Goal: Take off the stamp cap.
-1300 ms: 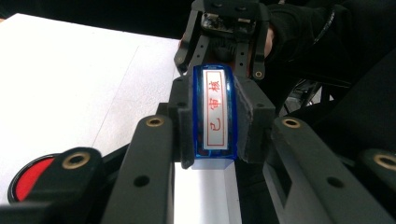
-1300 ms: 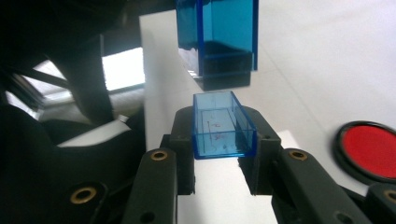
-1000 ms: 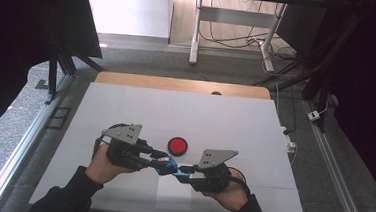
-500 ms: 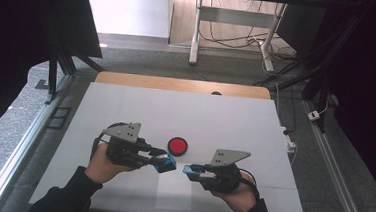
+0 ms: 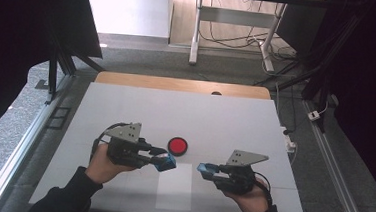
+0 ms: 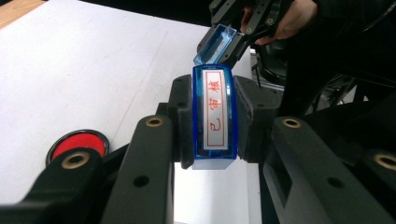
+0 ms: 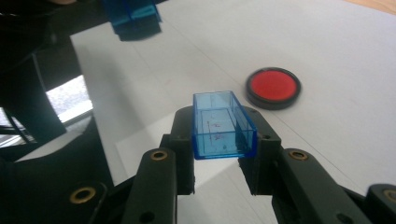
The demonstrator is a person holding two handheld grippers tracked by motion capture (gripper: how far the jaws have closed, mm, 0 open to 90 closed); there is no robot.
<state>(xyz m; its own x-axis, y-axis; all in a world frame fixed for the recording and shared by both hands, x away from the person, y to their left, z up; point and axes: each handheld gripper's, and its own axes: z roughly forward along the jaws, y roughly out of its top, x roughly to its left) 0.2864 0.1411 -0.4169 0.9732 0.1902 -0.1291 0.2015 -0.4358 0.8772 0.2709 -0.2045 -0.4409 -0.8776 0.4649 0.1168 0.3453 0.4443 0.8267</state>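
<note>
My left gripper [image 5: 164,161] is shut on a blue stamp [image 6: 214,116] whose white face bears red characters. It hovers over the white table just left of a round red ink pad [image 5: 177,146]. My right gripper [image 5: 204,169] is shut on the stamp's clear blue cap [image 7: 222,126], open end up. It hangs a short way to the right of the stamp, with a gap between the two. In the left gripper view the cap [image 6: 217,43] shows beyond the stamp. In the right gripper view the ink pad [image 7: 273,87] lies ahead to the right.
A white sheet of paper [image 5: 175,190] lies on the table [image 5: 126,106] below the two grippers, near the front edge. A strip of bare wood [image 5: 177,84] runs along the far edge. Cables and table legs stand beyond it.
The right gripper has drawn away to the right with the cap, which had been against the stamp. The left gripper has stayed put.
</note>
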